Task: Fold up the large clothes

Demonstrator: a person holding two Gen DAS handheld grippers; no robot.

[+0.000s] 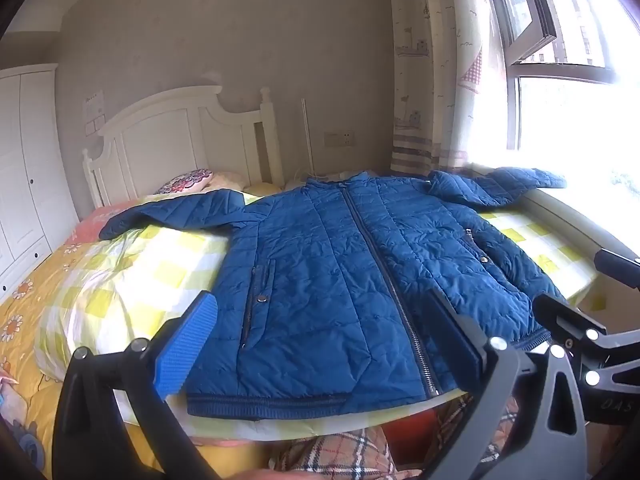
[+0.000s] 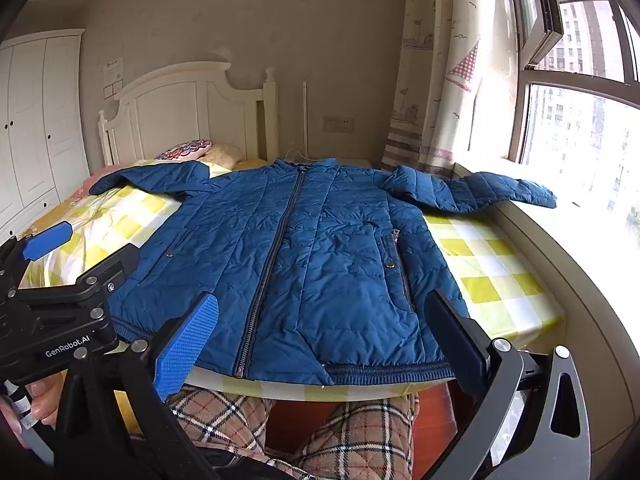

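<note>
Blue quilted jacket [image 1: 340,272] spread flat mid-frame on bed [image 1: 160,268], zipped, sleeves out, ready for folding; left tongs [image 1: 320,344], right tongs [image 2: 324,344] spread wide, empty.

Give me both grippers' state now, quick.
Left gripper: open, empty, above the jacket hem.
Right gripper: open, empty, above the hem.

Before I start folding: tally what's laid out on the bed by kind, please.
Blue quilted jacket: 1
Yellow-check sheet: 1
Pillows by the headboard: 2
Total: 4
</note>
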